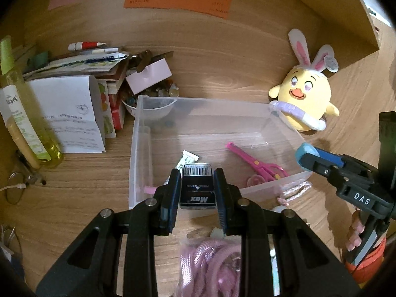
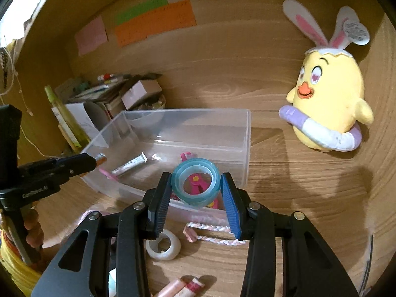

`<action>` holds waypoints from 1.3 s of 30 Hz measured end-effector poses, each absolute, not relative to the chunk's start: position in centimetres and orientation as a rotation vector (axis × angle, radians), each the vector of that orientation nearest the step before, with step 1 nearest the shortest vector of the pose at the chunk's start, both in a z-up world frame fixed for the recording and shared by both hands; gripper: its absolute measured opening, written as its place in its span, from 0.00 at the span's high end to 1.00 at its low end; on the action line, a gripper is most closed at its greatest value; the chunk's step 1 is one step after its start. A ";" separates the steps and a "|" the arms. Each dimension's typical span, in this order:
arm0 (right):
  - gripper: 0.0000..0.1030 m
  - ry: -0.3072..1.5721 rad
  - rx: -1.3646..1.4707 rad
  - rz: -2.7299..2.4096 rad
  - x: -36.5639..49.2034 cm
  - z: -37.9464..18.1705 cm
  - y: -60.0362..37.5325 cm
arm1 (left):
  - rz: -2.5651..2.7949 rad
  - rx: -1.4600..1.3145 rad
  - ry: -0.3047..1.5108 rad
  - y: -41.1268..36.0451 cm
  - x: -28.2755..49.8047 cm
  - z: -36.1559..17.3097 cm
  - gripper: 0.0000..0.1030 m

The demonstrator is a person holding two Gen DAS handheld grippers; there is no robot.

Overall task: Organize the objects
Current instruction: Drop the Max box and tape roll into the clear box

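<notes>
A clear plastic bin (image 1: 146, 163) (image 2: 243, 136) stands on the wooden desk. Inside lie pink scissors (image 1: 257, 164) (image 2: 198, 185) and a small white tube (image 1: 186, 159) (image 2: 130, 164). My left gripper (image 1: 197, 180) is shut on a black Max staple box (image 1: 197, 188) and holds it over the bin's near edge. My right gripper (image 2: 195, 185) is shut on a blue tape roll (image 2: 195, 183) above the bin's near wall; it shows in the left wrist view (image 1: 307, 152) at the bin's right corner.
A yellow chick plush (image 1: 305, 96) (image 2: 329, 104) sits right of the bin. Papers, boxes and a bowl of beads (image 1: 151, 101) crowd the left. A pink braided cord (image 2: 215, 230), a white tape roll (image 2: 163, 246), a bagged pink rope (image 1: 210, 264) and crayons (image 2: 180, 285) lie in front.
</notes>
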State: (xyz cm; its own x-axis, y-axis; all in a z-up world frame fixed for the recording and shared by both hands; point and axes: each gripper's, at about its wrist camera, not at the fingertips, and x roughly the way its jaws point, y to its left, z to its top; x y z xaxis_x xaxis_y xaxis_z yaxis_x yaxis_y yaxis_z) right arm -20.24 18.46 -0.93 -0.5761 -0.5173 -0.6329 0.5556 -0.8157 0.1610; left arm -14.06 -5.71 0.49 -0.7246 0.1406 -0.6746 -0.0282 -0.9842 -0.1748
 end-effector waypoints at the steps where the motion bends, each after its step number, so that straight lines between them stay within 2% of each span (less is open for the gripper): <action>1: 0.64 0.079 0.925 -2.351 -20.3 -1.1 18.3 | 2.824 -1.126 -0.237 -5.7 -14.2 0.4 0.74; 9: 0.64 0.109 0.959 -2.323 -20.6 -1.8 17.3 | 2.824 -1.129 -0.202 -5.0 -14.4 0.3 0.74; 11: 0.63 0.107 0.962 -2.320 -20.5 -1.8 17.3 | 2.826 -1.125 -0.189 -4.8 -14.2 0.4 0.70; 13: 0.56 0.101 0.965 -2.311 -20.4 -1.6 17.4 | 2.831 -1.116 -0.177 -4.6 -13.9 0.6 0.63; 15: 0.49 0.095 0.952 -2.318 -20.1 -1.3 17.6 | 2.840 -1.104 -0.173 -4.5 -13.5 0.9 0.42; 17: 0.43 0.094 0.930 -2.330 -19.6 -0.8 18.0 | 2.857 -1.079 -0.173 -4.4 -12.8 1.4 0.32; 19: 0.36 0.091 0.913 -2.333 -19.2 -0.3 18.4 | 2.869 -1.062 -0.159 -4.2 -12.3 1.9 0.26; 21: 0.29 0.083 0.900 -2.336 -18.8 0.2 19.0 | 2.888 -1.052 -0.136 -3.9 -11.6 2.2 0.12; 23: 0.24 0.069 0.886 -2.349 -18.3 0.6 19.7 | 2.907 -1.038 -0.124 -3.8 -10.9 2.4 0.07; 25: 0.21 0.065 0.879 -2.360 -17.9 0.7 20.3 | 2.907 -1.038 -0.113 -3.7 -10.2 2.5 0.07; 33: 0.21 0.071 0.921 -2.366 -17.0 -0.7 22.0 | 2.819 -1.182 -0.112 -4.0 -8.2 -0.4 0.05; 39: 0.21 0.152 1.011 -2.349 -17.3 -3.6 21.8 | 2.767 -1.319 -0.095 -4.1 -7.3 -3.0 0.05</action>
State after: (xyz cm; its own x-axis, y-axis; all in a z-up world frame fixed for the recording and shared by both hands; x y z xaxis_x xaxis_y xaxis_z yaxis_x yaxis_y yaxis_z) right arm -17.28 21.84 -3.58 -0.5505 -0.4597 -0.6969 0.5458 -0.8298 0.1163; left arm -7.26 -4.14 -3.04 -0.6277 0.0944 -0.7727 -0.0413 -0.9953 -0.0881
